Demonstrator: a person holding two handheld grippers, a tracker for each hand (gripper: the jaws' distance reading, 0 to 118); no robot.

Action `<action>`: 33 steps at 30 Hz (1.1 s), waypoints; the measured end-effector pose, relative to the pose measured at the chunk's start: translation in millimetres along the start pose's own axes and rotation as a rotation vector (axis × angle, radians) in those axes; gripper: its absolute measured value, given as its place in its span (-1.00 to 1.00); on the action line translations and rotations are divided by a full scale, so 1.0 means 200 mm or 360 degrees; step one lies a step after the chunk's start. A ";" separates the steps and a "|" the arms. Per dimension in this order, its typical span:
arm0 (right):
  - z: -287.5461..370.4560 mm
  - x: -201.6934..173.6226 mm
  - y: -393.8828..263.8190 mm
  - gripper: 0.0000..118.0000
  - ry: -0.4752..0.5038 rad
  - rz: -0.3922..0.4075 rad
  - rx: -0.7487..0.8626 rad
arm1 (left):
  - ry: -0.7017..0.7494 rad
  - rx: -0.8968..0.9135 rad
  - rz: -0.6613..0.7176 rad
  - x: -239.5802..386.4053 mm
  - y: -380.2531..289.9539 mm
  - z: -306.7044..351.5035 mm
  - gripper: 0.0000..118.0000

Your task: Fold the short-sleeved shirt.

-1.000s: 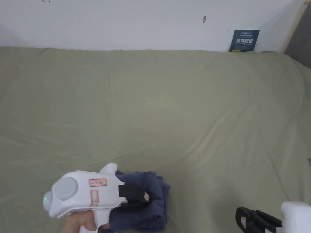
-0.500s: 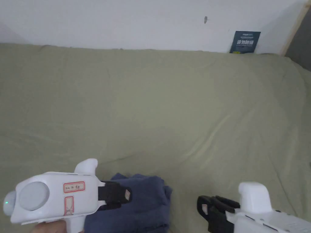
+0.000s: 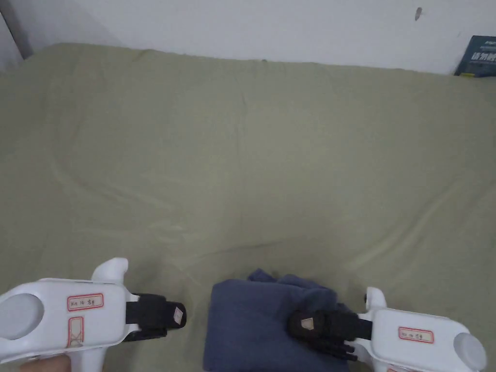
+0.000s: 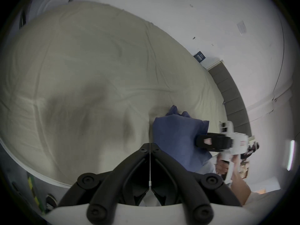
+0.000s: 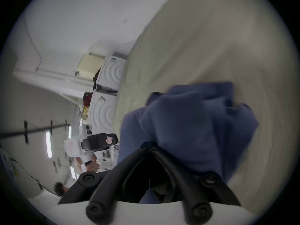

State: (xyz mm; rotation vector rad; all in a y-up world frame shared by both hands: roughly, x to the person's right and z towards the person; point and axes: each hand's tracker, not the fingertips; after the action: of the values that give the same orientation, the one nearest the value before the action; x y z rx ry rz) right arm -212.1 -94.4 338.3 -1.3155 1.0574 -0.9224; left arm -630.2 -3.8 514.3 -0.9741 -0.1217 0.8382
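The short-sleeved shirt (image 3: pixel 261 324), dark blue soft knit, lies folded into a compact, roughly rectangular bundle on the olive-green bed sheet (image 3: pixel 252 160), near the near edge; its lower part is cut off by the head view's bottom border, and a loose bunched fold protrudes at its far edge. The right gripper (image 3: pixel 302 323), white-bodied with black jaws, lies over the bundle's right portion; in the right gripper view (image 5: pixel 150 147) its jaws meet at the tips against the cloth, but blur prevents confirming whether any fabric is pinched between them. The left gripper (image 3: pixel 177 315) hangs just left of the shirt, apart from it; in the left gripper view (image 4: pixel 150 145) its jaws stand fully closed, holding nothing. The sheet is wrinkled with shallow creases. A dark blue card (image 3: pixel 479 55) leans against the white wall (image 3: pixel 242 24), partly cut off.
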 end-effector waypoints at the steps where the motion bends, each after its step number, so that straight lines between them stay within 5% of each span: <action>1: 0.01 0.01 -0.01 -0.99 0.0004 -0.0024 0.0032 | -0.0059 -0.0016 -0.0005 -0.01 0.01 -0.02 -1.00; 2: 0.02 0.01 -0.01 -0.99 0.0000 -0.0018 0.0044 | -0.0120 -0.0025 -0.0016 -0.01 0.01 -0.05 -0.84; 3: 0.02 0.01 -0.01 -0.99 -0.0004 0.0000 0.0034 | -0.0218 -0.0070 0.0014 -0.01 0.03 -0.07 -0.36; 4: 0.01 0.00 -0.01 -0.99 -0.0012 0.0005 0.0031 | -0.0306 -0.0128 0.0042 -0.01 0.04 -0.10 0.43; 5: 0.01 -0.02 -0.02 -0.99 -0.0021 0.0020 0.0031 | -0.0373 -0.0173 0.0027 -0.01 0.05 -0.13 0.43; 7: 0.01 -0.03 -0.02 -0.99 -0.0028 0.0031 0.0023 | -0.0376 -0.0294 -0.0004 -0.01 0.05 -0.23 1.00; 10: 0.02 -0.03 -0.02 -0.99 -0.0031 0.0025 0.0024 | -0.0382 -0.0256 0.0002 -0.03 0.04 -0.34 0.90; 13: 0.01 -0.03 -0.02 -0.99 -0.0031 0.0020 0.0017 | -0.0637 -0.0249 0.0023 0.03 0.03 -0.46 0.87; 15: 0.01 -0.02 -0.02 -0.99 -0.0026 0.0008 0.0019 | -0.0698 -0.0273 0.0017 0.06 0.02 -0.54 0.67; 17: 0.02 -0.02 -0.01 -0.99 -0.0026 0.0009 0.0019 | -0.0529 -0.0214 -0.0063 0.00 0.03 -0.54 -0.41; 18: 0.02 -0.02 -0.01 -0.99 -0.0025 0.0008 0.0024 | -0.0431 -0.0203 -0.0072 -0.03 0.03 -0.55 -0.50; 20: 0.03 -0.05 -0.01 -0.99 -0.0066 0.0039 0.0021 | -0.0651 -0.0239 0.0070 -0.09 0.03 -0.54 -0.49; 27: 0.12 -0.23 -0.05 -0.99 -0.0231 0.0275 0.0042 | -0.0549 -0.0236 -0.0052 -0.03 0.13 -0.40 -0.49; 33: 0.19 -0.36 -0.07 -0.99 -0.0276 0.0398 0.0059 | -0.0278 -0.0146 -0.0143 -0.28 0.41 0.07 -0.49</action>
State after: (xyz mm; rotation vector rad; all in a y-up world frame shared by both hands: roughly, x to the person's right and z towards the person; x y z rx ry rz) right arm -195.7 -16.6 355.8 -1.1783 1.0364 -0.6264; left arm -721.4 -8.7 472.9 -0.9727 -0.3544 0.8396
